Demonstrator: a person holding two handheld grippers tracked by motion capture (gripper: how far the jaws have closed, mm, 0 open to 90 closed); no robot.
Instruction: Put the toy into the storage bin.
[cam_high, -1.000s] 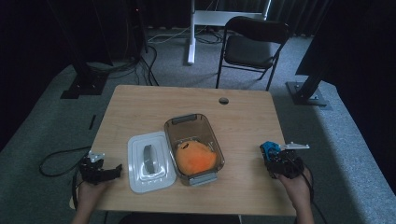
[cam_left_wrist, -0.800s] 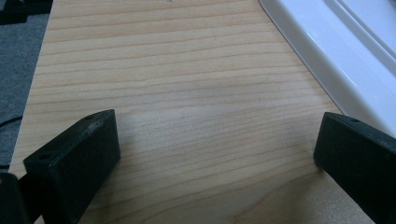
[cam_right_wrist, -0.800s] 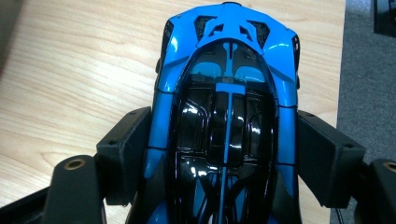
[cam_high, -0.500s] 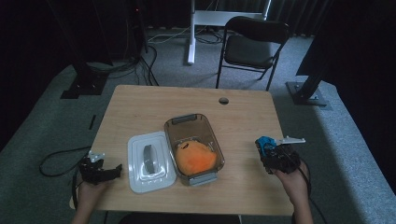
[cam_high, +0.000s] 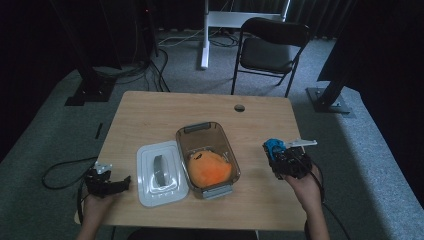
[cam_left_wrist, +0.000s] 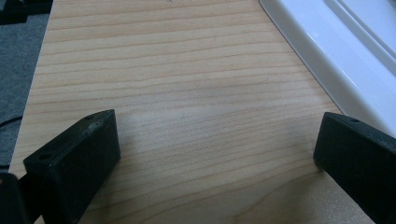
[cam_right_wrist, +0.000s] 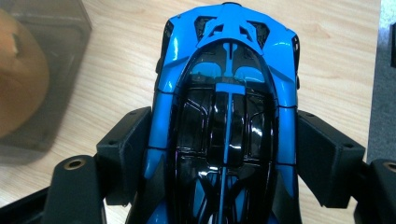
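Right gripper clamped on blue toy car, jaws pressing both its flanks, above table right of clear container with orange plush. Left gripper gapes empty beside white lid.

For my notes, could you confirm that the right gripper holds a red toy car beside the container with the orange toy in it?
Not quite: the toy car is blue and black, not red, as the right gripper view shows. The rest stands: the right gripper holds it beside the container with the orange toy in it.
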